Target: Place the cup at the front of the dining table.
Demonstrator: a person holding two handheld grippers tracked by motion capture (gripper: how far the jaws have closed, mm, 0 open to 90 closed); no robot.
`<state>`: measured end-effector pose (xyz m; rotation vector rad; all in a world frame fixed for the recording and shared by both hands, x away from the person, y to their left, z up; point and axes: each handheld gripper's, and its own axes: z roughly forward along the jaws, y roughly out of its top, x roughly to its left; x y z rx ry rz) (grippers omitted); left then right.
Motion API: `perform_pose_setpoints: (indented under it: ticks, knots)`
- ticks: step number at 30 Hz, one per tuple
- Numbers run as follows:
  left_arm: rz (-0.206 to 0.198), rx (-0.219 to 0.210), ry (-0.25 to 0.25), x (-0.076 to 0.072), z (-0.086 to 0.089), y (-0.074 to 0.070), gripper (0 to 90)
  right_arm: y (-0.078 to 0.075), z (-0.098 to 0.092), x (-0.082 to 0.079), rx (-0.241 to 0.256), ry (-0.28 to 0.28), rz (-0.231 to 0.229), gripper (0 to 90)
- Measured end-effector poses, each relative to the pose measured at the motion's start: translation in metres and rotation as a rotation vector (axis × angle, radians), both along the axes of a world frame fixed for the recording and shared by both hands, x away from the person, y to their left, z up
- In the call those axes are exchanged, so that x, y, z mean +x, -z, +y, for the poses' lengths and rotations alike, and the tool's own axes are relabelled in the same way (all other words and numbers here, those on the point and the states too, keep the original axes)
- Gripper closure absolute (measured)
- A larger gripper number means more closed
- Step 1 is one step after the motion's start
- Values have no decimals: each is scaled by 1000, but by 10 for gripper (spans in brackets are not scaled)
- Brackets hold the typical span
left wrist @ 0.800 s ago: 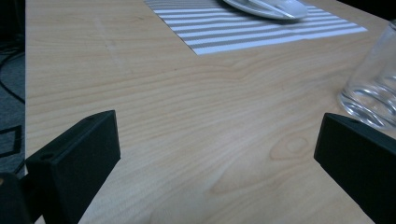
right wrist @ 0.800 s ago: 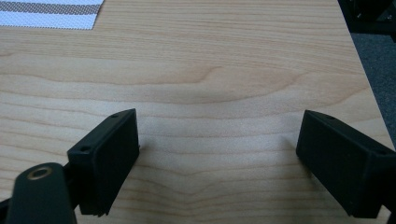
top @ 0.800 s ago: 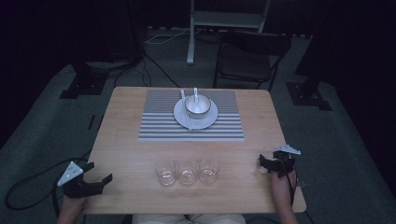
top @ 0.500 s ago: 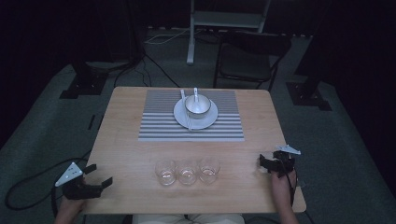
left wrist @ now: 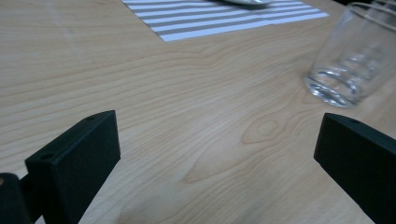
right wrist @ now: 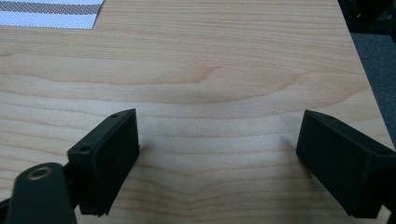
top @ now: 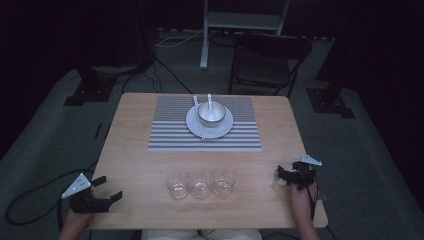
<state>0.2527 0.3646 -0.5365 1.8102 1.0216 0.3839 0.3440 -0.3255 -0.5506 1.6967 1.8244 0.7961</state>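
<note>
Three glasses (top: pixel 200 184) stand in a row near the front edge of the desk (top: pixel 130 150), side by side, and the row runs left to right between the two hands. From the left tool (top: pixel 102 192) the nearest glass (left wrist: pixel 348 65) lies ahead and to the right — in the left gripper view it stands beyond the right jaw, well apart from it. Both jaws of this tool are spread wide over bare wood and hold nothing. The right tool (top: pixel 290 175) sits near the right edge of the desk, its jaws also wide apart and empty. I judge the two tools about equally far from the row, each nearest to its own end glass. Farther back, a bowl (top: pixel 211 113) rests on a plate (top: pixel 225 127) upon a striped mat (top: pixel 170 135).
</note>
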Motion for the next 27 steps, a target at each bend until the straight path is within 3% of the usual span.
perform_pose_setpoints:
  ticks: [7,11,13,18,23,27]
  knots:
    - [3,-10,33,2,-6,-6,9,0,0,0,0,0,0,125]
    - [-3,20,25,4,-11,-7,9,0,0,0,-2,-1,0,125]
    - [14,24,25,7,-13,-6,9,0,0,0,-2,-1,0,125]
    - [14,9,51,10,-21,-11,8,0,0,0,-3,-2,-1,125]
    - [-11,25,57,15,-33,-23,8,0,0,1,-2,-9,0,125]
    - [-15,26,100,19,-44,-33,8,0,0,1,-3,-9,0,125]
